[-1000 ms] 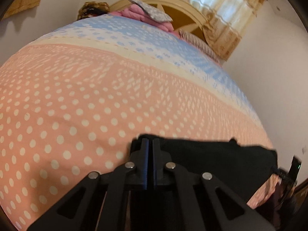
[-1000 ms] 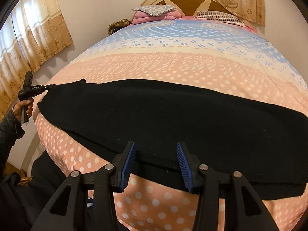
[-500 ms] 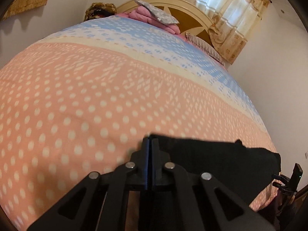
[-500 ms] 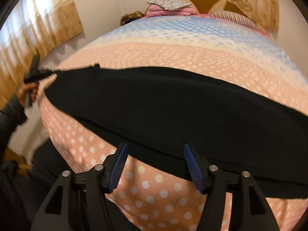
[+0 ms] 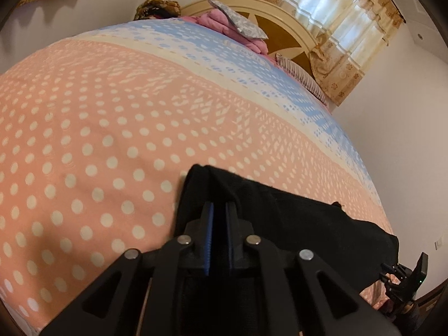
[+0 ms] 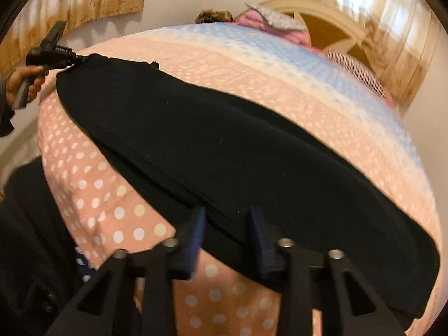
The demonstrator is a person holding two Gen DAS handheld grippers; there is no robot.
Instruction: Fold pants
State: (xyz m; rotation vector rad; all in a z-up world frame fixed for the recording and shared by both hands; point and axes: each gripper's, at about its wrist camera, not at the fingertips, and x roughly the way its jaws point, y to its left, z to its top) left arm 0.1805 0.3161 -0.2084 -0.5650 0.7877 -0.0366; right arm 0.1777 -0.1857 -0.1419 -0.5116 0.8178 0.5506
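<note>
The black pants [image 6: 224,145] lie stretched across the near end of the bed, folded lengthwise. My left gripper [image 5: 219,210] is shut on one end of the pants [image 5: 294,224], with the cloth bunched over its fingers. It also shows in the right wrist view [image 6: 75,58] at the pants' far left end. My right gripper [image 6: 227,218] is open, its blue-padded fingers straddling the near edge of the pants without pinching it. It also shows in the left wrist view [image 5: 392,274] past the pants' other end.
The bed [image 5: 112,140] has a pink polka-dot and blue striped cover. Folded pink bedding and pillows [image 5: 238,28] lie by the headboard [image 5: 282,22]. Curtains [image 5: 341,28] hang at the far right. My dark-clothed body [image 6: 25,238] stands at the bed's near left.
My left gripper has moved the pants' end forward over the bed, and the cloth now drapes over its fingers. My right gripper has moved forward to the pants' near edge, still open.
</note>
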